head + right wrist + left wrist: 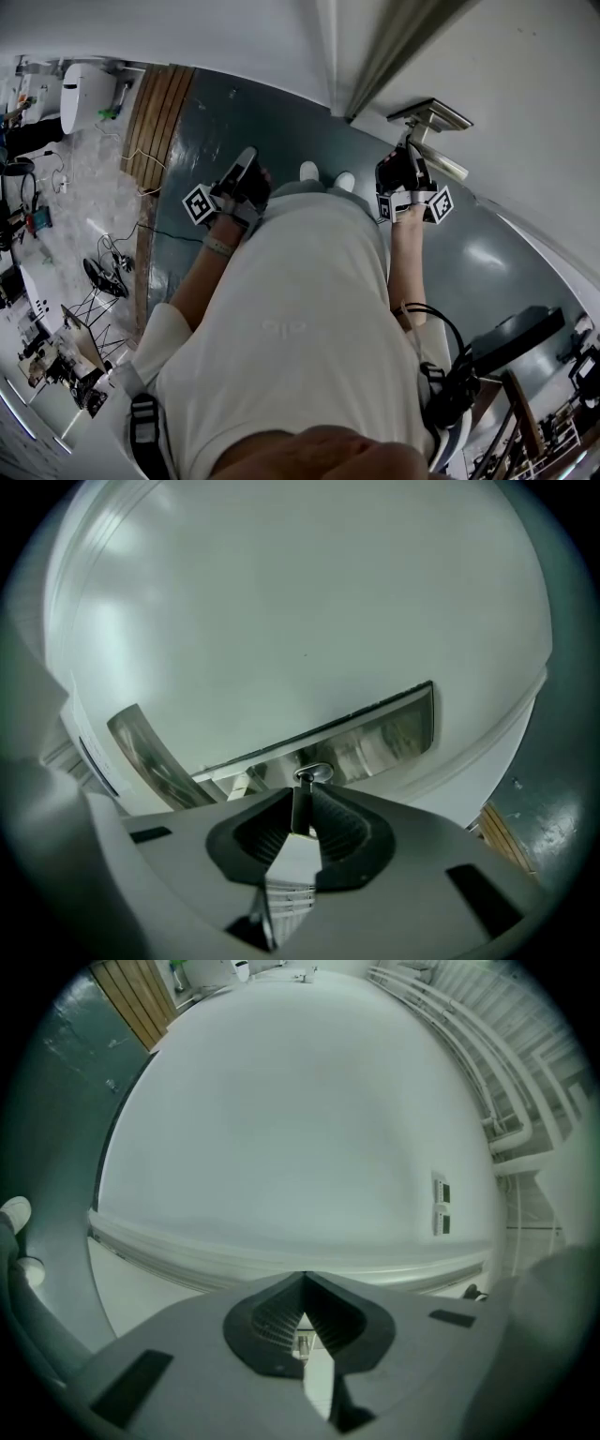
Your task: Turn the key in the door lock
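**Key pinched in the lock, left gripper idle**

In the right gripper view, we've got the right gripper (302, 797) narrowed down on the key (301, 810), with the pads pressing its flat sides and the key standing on edge. Straight ahead at 12 o'clock, the key runs into the round lock (315, 774). The lock sits in a shiny metal plate (384, 733) on the white door (309, 611). The handle (150, 757) curves off at about 9 o'clock from the lock. In the head view, that gripper is up at 1 o'clock, against the door. Our left gripper (304, 1277) has its jaws closed together with nothing between them. It hangs at 11 o'clock over the dark floor (281, 122), well apart from the lock.
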Motion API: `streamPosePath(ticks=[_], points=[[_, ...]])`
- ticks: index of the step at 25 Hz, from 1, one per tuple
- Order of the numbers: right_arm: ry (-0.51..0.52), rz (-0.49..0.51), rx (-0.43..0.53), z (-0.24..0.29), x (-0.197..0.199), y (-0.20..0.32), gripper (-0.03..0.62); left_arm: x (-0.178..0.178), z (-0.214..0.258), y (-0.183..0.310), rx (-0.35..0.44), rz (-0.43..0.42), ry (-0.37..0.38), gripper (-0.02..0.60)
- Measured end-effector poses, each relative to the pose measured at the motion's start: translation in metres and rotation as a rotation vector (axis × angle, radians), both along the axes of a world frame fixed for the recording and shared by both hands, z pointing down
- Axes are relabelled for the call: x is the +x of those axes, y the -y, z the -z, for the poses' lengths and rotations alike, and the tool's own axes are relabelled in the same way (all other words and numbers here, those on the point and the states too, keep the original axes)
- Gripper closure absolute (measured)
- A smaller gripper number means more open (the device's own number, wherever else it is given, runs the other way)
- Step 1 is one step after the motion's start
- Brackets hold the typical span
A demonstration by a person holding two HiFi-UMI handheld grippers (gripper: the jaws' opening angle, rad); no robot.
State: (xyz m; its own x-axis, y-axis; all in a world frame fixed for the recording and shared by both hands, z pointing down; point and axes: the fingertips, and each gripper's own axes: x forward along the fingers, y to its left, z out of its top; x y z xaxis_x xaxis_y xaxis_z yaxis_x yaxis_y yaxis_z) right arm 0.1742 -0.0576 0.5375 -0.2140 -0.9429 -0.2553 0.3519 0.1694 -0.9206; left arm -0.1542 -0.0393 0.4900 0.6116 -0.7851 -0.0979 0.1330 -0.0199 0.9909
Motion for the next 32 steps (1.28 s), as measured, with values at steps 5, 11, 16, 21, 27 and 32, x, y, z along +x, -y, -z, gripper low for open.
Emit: streamPosePath(ticks=[5, 11, 16, 21, 27, 32], points=[[-0.042, 0.004, 0.014, 0.0, 0.003, 0.005, 0.528, 0.004, -0.001, 0.003, 0.001, -0.006, -0.002, 0.574], [-0.351, 0.002, -0.072, 0.01, 0.013, -0.001, 0.522, 0.005, 0.001, 0.009, 0.013, -0.003, -0.014, 0.574], [-1.452, 0.078, -0.034, 0.035, 0.014, -0.032, 0.522, 0.003, 0.001, 0.009, 0.019, 0.0, -0.031, 0.574], [-2.706, 0.153, 0.141, 0.055, -0.036, -0.036, 0.522, -0.021, 0.015, 0.013, 0.015, -0.027, -0.07, 0.574], [-3.096, 0.29, 0.288, 0.013, -0.075, -0.026, 0.522, -0.04, -0.001, 0.012, 0.025, -0.055, -0.107, 0.574], [-3.195, 0.283, 0.22, 0.013, -0.067, -0.014, 0.511, -0.039, 0.005, 0.013, 0.033, -0.069, -0.122, 0.574]])
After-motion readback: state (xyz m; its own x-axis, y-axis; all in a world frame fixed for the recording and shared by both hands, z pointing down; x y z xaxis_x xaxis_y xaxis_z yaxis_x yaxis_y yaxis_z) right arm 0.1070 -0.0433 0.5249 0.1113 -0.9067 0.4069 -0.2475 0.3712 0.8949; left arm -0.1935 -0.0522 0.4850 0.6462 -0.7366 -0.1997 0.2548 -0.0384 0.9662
